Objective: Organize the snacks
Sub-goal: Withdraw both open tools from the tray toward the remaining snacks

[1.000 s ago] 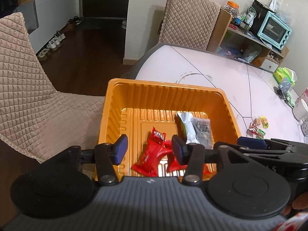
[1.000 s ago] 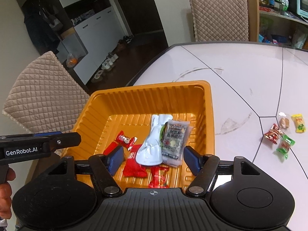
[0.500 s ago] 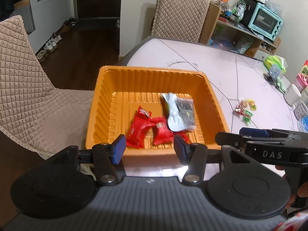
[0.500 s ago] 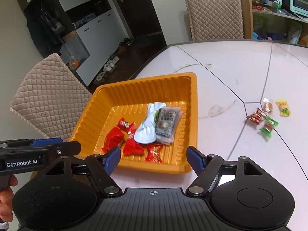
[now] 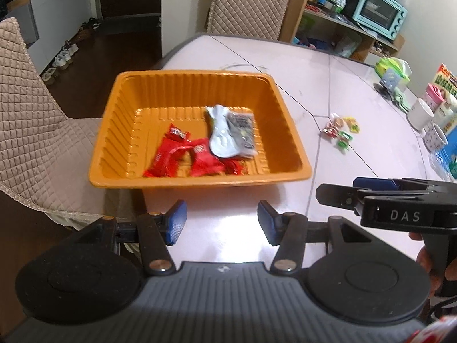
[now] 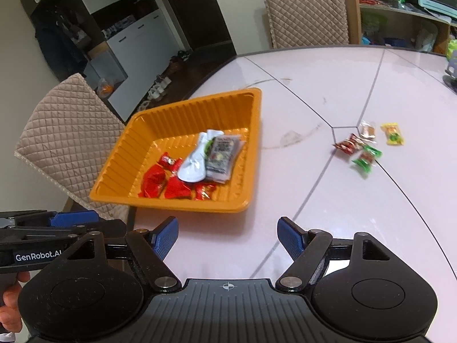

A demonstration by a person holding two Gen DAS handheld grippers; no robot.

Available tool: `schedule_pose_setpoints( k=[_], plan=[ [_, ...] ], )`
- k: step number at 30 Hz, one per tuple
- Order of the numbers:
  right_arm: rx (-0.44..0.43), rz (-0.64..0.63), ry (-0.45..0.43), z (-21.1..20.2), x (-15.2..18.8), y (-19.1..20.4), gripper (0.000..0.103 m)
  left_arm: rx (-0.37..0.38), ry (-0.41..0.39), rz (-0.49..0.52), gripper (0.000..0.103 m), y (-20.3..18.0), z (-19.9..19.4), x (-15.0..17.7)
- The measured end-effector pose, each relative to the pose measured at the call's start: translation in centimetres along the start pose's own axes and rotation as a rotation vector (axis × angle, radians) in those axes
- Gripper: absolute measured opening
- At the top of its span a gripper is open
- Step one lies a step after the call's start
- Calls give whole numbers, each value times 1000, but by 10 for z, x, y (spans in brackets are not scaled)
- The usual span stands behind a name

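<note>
An orange tray point(image 5: 122, 154) point(image 6: 251, 154) sits at the table's near left edge. It holds red snack packs point(image 5: 168, 154) point(image 6: 154, 181), a white pouch point(image 5: 221, 140) point(image 6: 194, 163) and a dark clear packet point(image 5: 242, 131) point(image 6: 221, 154). Several small wrapped candies point(image 5: 340, 130) point(image 6: 362, 145) lie loose on the table to the right of the tray. My left gripper point(image 5: 222, 223) is open and empty, short of the tray's near rim. My right gripper point(image 6: 227, 237) is open and empty, near the tray's front right corner. Each gripper shows side-on in the other's view.
Quilted chairs stand at the left point(image 5: 25, 131) and at the far side point(image 5: 248, 3). Mugs point(image 5: 421, 114) and boxes stand at the table's right edge. A shelf with a teal oven point(image 5: 380, 14) is behind.
Both grippers have pulled back from over the tray toward me and risen. The tray now lies fully ahead of the fingers. Both stayed open and empty.
</note>
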State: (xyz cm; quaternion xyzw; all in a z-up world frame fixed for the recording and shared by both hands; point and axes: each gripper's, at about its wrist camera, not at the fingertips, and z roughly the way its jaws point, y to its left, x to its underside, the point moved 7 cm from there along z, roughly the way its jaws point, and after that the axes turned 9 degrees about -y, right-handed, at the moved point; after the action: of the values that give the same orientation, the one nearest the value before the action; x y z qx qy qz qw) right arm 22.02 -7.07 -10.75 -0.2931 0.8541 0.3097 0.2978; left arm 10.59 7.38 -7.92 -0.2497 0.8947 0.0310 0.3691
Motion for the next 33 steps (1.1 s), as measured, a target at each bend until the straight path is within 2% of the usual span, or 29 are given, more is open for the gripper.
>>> schedule_pose_setpoints(
  k=[8, 16, 33],
  plan=[
    [28, 28, 9, -14, 9, -26, 76, 37, 23, 43, 51, -32, 5, 7],
    [99, 70, -19, -31, 8, -65, 76, 78, 26, 95, 51, -66, 16, 4],
    [250, 201, -111, -59, -7, -158, 76, 188, -12, 240, 50, -150, 66, -32]
  ],
)
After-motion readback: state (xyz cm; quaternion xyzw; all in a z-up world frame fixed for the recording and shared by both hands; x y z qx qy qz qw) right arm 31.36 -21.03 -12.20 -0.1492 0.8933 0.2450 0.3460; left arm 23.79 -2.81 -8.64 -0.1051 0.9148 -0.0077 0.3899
